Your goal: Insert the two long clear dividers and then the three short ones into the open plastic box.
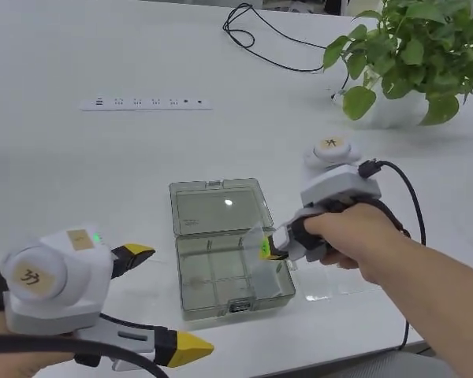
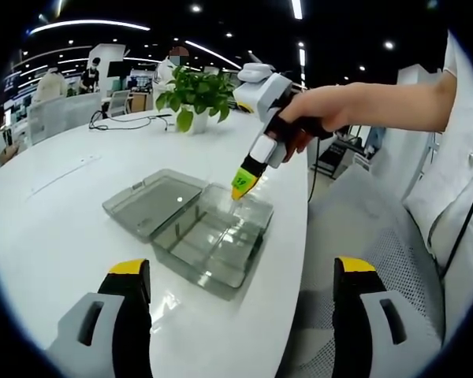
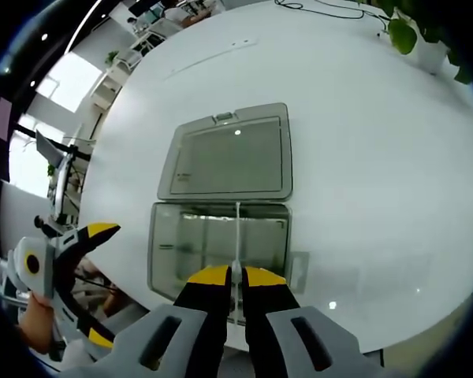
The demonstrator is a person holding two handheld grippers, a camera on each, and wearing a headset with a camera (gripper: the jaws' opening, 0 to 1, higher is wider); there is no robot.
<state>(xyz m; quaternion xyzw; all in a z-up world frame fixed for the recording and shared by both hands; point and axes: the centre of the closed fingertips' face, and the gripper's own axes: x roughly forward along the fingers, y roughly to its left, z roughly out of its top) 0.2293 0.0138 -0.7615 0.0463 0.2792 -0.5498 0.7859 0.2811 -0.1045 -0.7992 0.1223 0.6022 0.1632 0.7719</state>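
**A:** Start on the left. How do the jaws of the left gripper (image 1: 167, 298) stand?

**B:** Wide apart, yellow tips spread, nothing between them. It hangs over the near left part of the desk (image 1: 63, 173), clear of the box. In its own view the box lies ahead, between and beyond the two tips.

**A:** And the plastic box (image 1: 178, 276)?

**B:** It sits in the middle of the desk, open, with the lid (image 1: 217, 206) laid flat behind the base. Faint partition lines show inside the base.

**A:** Where is the divider?

**B:** The clear divider (image 3: 236, 236) is pinched in the right gripper (image 1: 266, 248), whose jaws are nearly together on its near end. In the right gripper view it stands edge-on, running straight from the tips across the base toward the hinge side. The head view places it over the right part of the base. Whether it's seated in a slot, I cannot tell.

**A:** Who holds that gripper?

**B:** A hand (image 1: 355, 236) reaching in from the right. Farther back are a power strip (image 1: 146, 103) and, at the right, a potted plant (image 1: 410, 47).
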